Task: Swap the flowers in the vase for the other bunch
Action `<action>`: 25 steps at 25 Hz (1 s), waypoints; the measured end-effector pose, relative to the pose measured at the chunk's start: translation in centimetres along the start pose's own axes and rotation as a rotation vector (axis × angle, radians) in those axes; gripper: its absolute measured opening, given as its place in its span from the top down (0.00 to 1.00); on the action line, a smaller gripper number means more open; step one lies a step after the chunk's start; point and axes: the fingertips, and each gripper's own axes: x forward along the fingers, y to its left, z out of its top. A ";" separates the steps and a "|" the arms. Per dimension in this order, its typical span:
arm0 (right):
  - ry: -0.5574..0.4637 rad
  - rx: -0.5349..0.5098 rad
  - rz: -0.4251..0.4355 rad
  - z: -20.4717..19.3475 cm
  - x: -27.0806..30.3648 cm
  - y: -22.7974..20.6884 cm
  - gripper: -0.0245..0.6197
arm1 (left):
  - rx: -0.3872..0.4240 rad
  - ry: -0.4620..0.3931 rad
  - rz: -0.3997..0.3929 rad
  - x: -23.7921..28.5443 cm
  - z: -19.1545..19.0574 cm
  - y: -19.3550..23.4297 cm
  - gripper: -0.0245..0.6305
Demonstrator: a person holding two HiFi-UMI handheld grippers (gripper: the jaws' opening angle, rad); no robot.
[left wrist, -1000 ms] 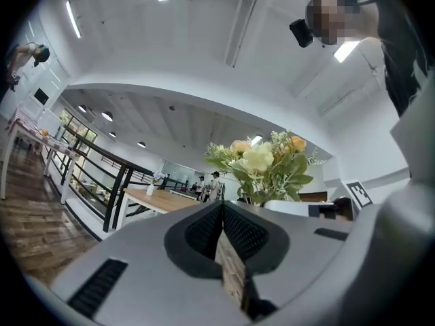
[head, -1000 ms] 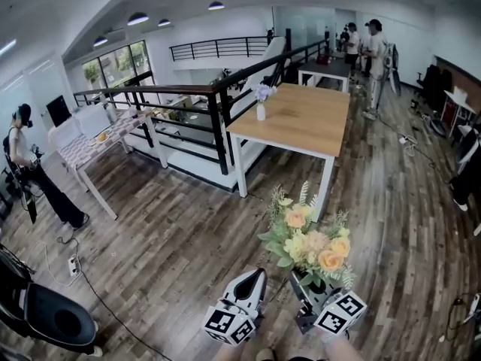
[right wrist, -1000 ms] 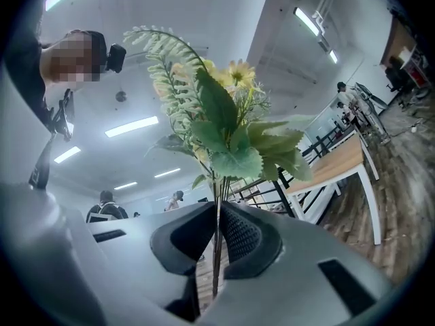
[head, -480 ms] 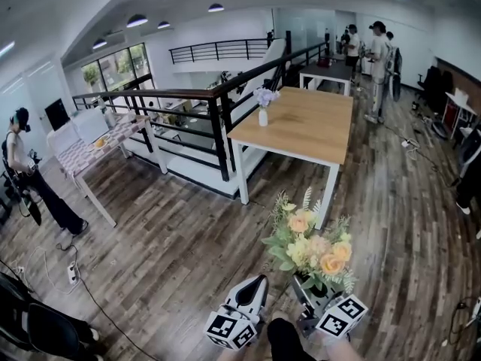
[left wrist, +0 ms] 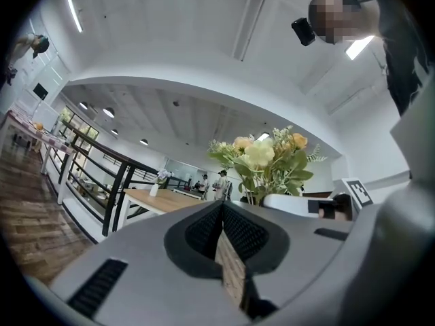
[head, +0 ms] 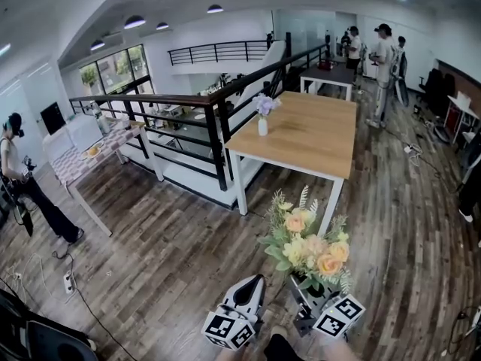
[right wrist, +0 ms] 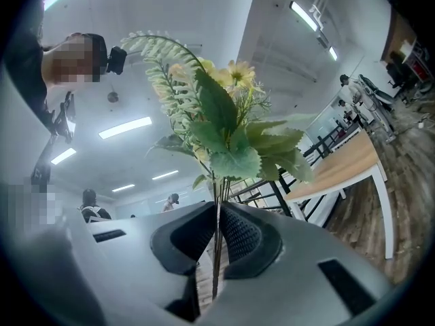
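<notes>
Since its stems are pinched upright in the closed right tool point(head: 303, 286), the peach-and-yellow bunch point(head: 310, 243) travels uncrushed. The left tool point(head: 256, 280) beside it is shut on nothing, likely kept free for the old flowers. Well ahead, the white vase point(head: 262, 126) of purple flowers point(head: 264, 104) stands near the wooden surface's point(head: 319, 130) left edge, beside a black railing point(head: 222, 138).

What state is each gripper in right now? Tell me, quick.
Left gripper: closed, nothing between its jaws.
Right gripper: closed on the stems of the bunch of yellow and orange flowers.
</notes>
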 end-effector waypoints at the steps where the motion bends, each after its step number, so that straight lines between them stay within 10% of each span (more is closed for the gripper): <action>1: 0.001 -0.001 -0.001 0.2 0.6 -0.7 0.89 | -0.002 0.002 -0.001 0.8 0.0 0.5 0.95; 25: 0.037 -0.010 0.038 4.3 12.2 -14.1 0.89 | -0.038 -0.029 0.037 16.1 1.2 10.2 0.95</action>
